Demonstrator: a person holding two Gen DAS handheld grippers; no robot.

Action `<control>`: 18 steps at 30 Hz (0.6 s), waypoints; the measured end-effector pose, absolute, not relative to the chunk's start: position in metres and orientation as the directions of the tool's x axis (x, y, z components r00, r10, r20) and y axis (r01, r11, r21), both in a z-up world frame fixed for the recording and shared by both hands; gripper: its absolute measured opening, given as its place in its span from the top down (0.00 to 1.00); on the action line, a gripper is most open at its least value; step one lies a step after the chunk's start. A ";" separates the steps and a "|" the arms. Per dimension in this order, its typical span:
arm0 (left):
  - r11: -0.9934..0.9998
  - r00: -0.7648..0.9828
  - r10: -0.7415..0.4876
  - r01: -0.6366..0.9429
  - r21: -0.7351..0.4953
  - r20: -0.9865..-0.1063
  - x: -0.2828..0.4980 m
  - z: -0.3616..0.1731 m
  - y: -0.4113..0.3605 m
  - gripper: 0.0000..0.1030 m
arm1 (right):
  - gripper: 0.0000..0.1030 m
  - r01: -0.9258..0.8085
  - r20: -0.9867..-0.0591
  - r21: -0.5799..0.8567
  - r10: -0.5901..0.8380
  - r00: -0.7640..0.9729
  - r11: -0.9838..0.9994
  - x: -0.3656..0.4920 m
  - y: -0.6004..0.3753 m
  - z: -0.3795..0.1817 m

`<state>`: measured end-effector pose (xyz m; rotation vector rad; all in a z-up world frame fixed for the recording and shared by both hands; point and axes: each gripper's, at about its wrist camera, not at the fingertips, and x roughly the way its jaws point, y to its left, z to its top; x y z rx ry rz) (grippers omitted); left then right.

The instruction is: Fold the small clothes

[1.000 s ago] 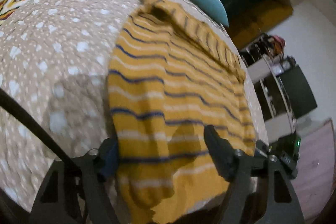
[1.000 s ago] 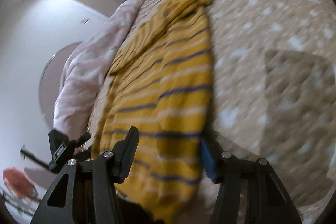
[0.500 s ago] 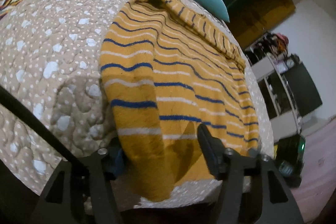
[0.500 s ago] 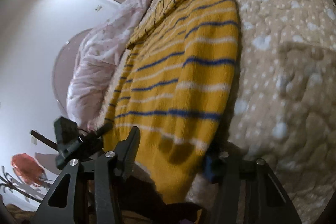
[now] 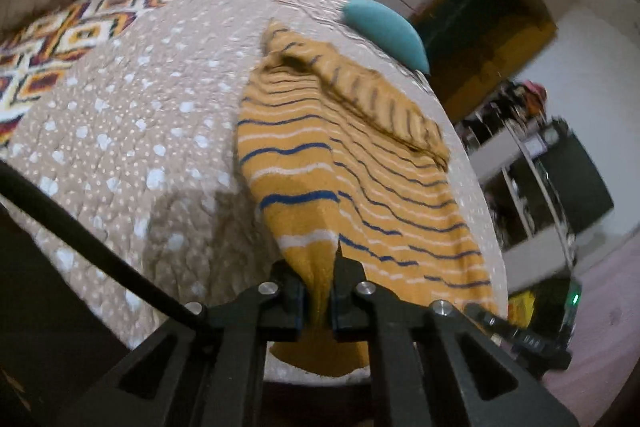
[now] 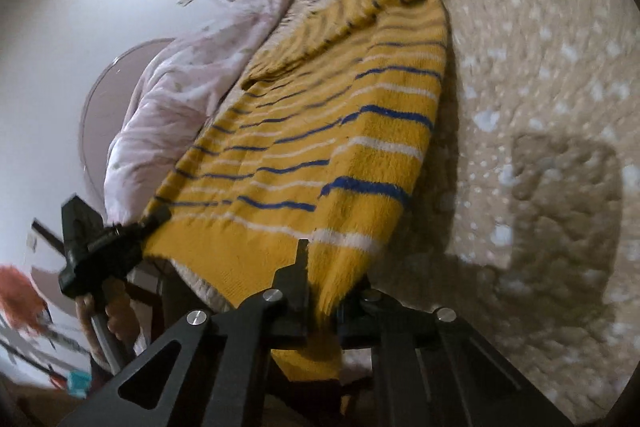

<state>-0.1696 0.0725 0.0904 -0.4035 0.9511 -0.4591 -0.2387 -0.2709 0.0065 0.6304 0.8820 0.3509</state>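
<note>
A yellow sweater (image 5: pixel 352 179) with blue and white stripes lies flat on a beige dotted quilt (image 5: pixel 132 131), its folded sleeve across the far end. My left gripper (image 5: pixel 318 291) is shut on the near left corner of its hem, the cloth pinched between the pads and lifted slightly. In the right wrist view the same sweater (image 6: pixel 320 131) runs away from me, and my right gripper (image 6: pixel 320 299) is shut on the near right corner of the hem. The left gripper (image 6: pixel 148 223) shows there too, clamped on the opposite corner, with a hand below it.
A teal cushion (image 5: pixel 384 31) sits beyond the sweater's far end. A pale pink duvet (image 6: pixel 180 99) is bunched along the bed's far side, next to a patterned blanket (image 5: pixel 48 55). Shelves and dark furniture (image 5: pixel 552 179) stand past the bed edge.
Both grippers have shut on the hem corners, which earlier lay loose between open jaws. The hem now rises off the quilt, and both views have pulled back and up.
</note>
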 end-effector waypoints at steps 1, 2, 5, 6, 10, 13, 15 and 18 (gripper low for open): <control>0.835 0.495 -0.539 0.206 -0.511 -0.681 -0.176 0.091 0.070 0.93 | 0.91 -0.041 -0.605 0.639 0.535 0.590 0.768 -0.245 -0.271 0.009; 0.842 0.488 -0.533 0.220 -0.493 -0.692 -0.185 0.089 0.068 0.92 | 0.91 -0.051 -0.608 0.638 0.543 0.579 0.768 -0.252 -0.271 0.010; 0.860 0.462 -0.507 0.212 -0.464 -0.728 -0.194 0.075 0.066 0.92 | 0.91 -0.051 -0.631 0.629 0.548 0.549 0.776 -0.267 -0.271 0.003; 0.857 0.448 -0.512 0.201 -0.475 -0.733 -0.193 0.069 0.068 0.92 | 0.91 -0.043 -0.631 0.637 0.553 0.544 0.770 -0.268 -0.272 -0.001; 0.848 0.465 -0.523 0.201 -0.490 -0.714 -0.173 0.077 0.068 0.92 | 0.91 -0.064 -0.611 0.638 0.555 0.564 0.767 -0.260 -0.280 0.007; 0.857 0.526 -0.508 0.232 -0.460 -0.682 -0.146 0.101 0.058 0.92 | 0.91 -0.119 -0.586 0.600 0.536 0.608 0.791 -0.236 -0.285 0.037; 0.869 0.563 -0.487 0.239 -0.433 -0.668 -0.121 0.114 0.049 0.92 | 0.91 -0.142 -0.567 0.575 0.517 0.642 0.806 -0.213 -0.289 0.057; 0.884 0.598 -0.459 0.240 -0.400 -0.657 -0.065 0.129 0.031 0.92 | 0.91 -0.158 -0.542 0.530 0.477 0.692 0.833 -0.164 -0.293 0.085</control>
